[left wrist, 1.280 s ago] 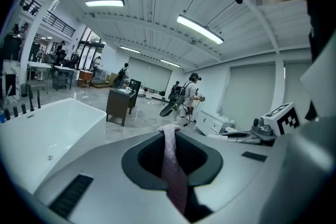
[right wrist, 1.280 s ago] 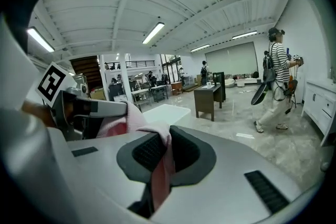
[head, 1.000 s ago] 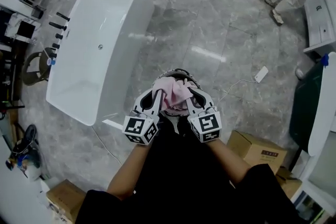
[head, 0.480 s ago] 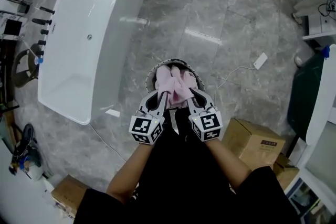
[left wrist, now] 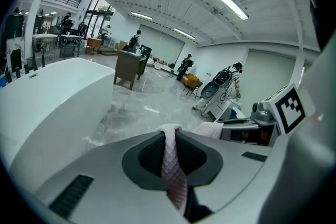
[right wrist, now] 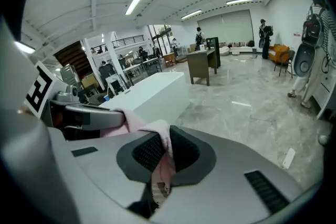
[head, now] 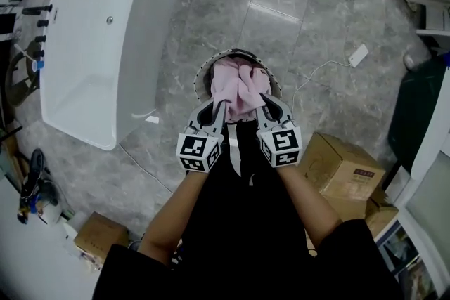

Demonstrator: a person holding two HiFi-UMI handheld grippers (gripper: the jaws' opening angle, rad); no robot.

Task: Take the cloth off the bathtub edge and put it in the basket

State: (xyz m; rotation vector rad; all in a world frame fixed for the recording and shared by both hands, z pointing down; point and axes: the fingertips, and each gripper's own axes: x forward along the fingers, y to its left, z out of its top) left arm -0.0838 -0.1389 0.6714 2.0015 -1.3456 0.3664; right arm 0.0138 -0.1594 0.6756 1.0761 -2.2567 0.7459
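Observation:
The pink cloth (head: 239, 89) hangs bunched between my two grippers, directly over the round basket (head: 202, 77) on the floor. It hides most of the basket's opening. In the head view my left gripper (head: 219, 109) is shut on the cloth's left part and my right gripper (head: 260, 105) on its right part. In the left gripper view a quilted pink strip (left wrist: 172, 165) is pinched between the dark pads. The right gripper view shows a pink fold (right wrist: 164, 157) clamped the same way. The white bathtub (head: 91, 46) stands to the left, apart from the basket.
Cardboard boxes sit at the right (head: 341, 168) and lower left (head: 98, 239). A white power strip (head: 358, 55) with its cable lies on the marble floor right of the basket. Black tap fittings (head: 35, 7) stand beside the tub. A dark green panel (head: 422, 105) is at the far right.
Both grippers have carried the cloth forward, away from the person's body, and it hangs more squarely over the basket. The tub has slid toward the left of the head view.

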